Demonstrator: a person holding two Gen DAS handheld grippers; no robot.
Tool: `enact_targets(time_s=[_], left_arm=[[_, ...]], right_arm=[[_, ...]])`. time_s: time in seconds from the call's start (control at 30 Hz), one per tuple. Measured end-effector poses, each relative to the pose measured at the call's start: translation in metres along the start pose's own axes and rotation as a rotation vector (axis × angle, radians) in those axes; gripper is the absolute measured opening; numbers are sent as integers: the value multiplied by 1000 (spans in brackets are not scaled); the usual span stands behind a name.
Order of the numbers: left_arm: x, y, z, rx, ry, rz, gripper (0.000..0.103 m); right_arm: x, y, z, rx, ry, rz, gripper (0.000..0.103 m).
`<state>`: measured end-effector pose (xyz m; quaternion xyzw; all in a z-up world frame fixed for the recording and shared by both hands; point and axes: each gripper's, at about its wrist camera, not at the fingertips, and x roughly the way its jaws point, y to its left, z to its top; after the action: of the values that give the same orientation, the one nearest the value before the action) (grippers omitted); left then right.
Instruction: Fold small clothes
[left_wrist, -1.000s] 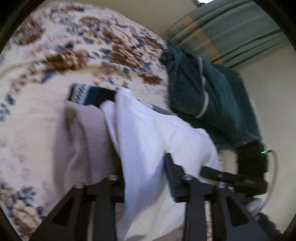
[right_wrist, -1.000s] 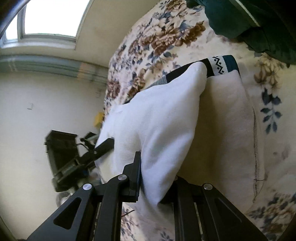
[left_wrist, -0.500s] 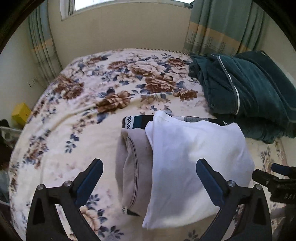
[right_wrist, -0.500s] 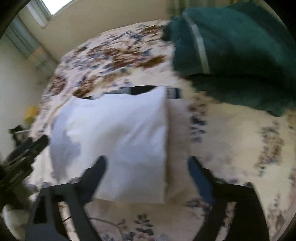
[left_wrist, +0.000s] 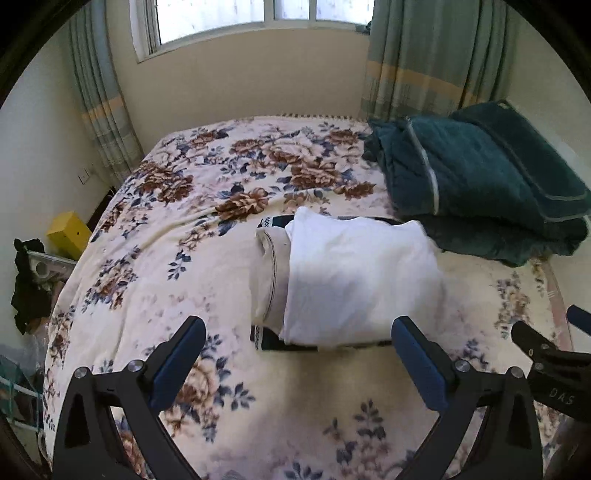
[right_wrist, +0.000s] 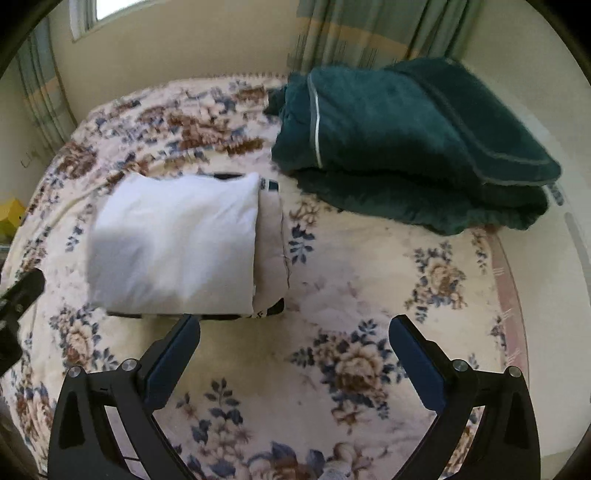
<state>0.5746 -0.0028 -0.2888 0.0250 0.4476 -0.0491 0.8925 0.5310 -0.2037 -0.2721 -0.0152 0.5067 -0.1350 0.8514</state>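
Note:
A folded white garment lies on top of a small stack on the bed, over a folded beige garment and a dark patterned one at the bottom. The stack also shows in the right wrist view: white, beige. My left gripper is open and empty, pulled back just short of the stack's near edge. My right gripper is open and empty, near the stack's front right corner. The right gripper's tip shows in the left wrist view.
The floral bedspread covers the bed. A folded dark green blanket lies at the back right, also in the right wrist view. A yellow box and dark clutter stand off the bed's left side. Curtains and a window are behind.
Both grippers were shut on the white garment a second ago. They let it go onto the stack, opened wide and drew back toward the bed's near edge.

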Motion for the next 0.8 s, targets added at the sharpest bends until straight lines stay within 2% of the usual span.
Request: enact_targets(time_s=[0.13, 0.4, 0.6, 0.8], left_arm=[[-61, -1, -9, 7, -60, 22, 103], [-191, 0, -35, -7, -158, 5, 103], [-261, -1, -48, -13, -229, -13, 103], [-325, 0, -64, -8, -296, -5, 103]], right_arm=[[-71, -10, -16, 3, -76, -9, 103], [-218, -35, -58, 16, -198, 1, 103], [-319, -45, -96, 4, -286, 22, 103], [-399, -59, -130, 22, -354, 38, 103]])
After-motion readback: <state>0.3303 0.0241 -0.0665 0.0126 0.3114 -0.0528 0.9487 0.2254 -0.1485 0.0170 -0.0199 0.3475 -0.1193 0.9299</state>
